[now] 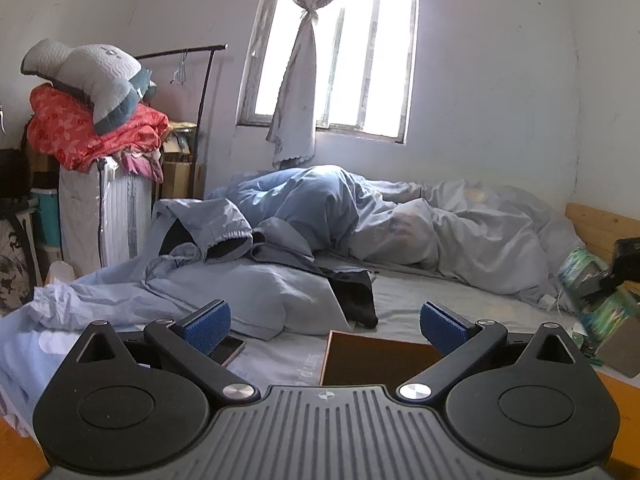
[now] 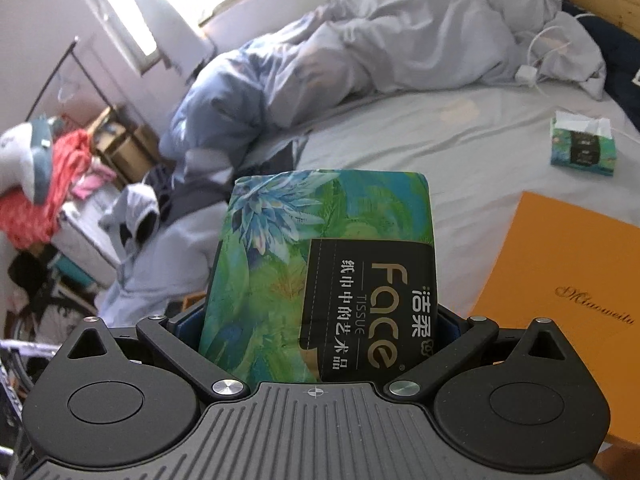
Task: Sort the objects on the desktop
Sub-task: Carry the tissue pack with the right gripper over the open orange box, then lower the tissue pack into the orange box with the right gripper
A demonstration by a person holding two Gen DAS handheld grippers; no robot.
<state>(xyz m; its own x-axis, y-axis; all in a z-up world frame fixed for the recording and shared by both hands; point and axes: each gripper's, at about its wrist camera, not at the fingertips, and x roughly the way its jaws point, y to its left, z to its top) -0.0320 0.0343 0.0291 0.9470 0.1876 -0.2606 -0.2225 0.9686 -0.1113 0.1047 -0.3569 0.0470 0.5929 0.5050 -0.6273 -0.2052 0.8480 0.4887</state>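
My right gripper (image 2: 316, 324) is shut on a green and blue tissue pack (image 2: 324, 268) printed "Face", held up above the bed; the pack hides the blue pads. The same pack and gripper show blurred at the right edge of the left wrist view (image 1: 592, 280). A second, opened tissue pack (image 2: 582, 146) lies on the grey sheet at the right. An orange box (image 2: 560, 300) lies on the bed at the lower right. My left gripper (image 1: 325, 326) is open and empty, its blue pads (image 1: 208, 326) spread over a brown box (image 1: 372, 356). A phone (image 1: 230, 350) lies by the left finger.
A rumpled grey-blue duvet (image 1: 400, 216) and clothes cover the far side of the bed. A white charger and cable (image 2: 532, 68) lie by the duvet. A wooden headboard (image 1: 600, 228) is at the right. A suitcase (image 1: 116, 216) piled with bedding stands at the left.
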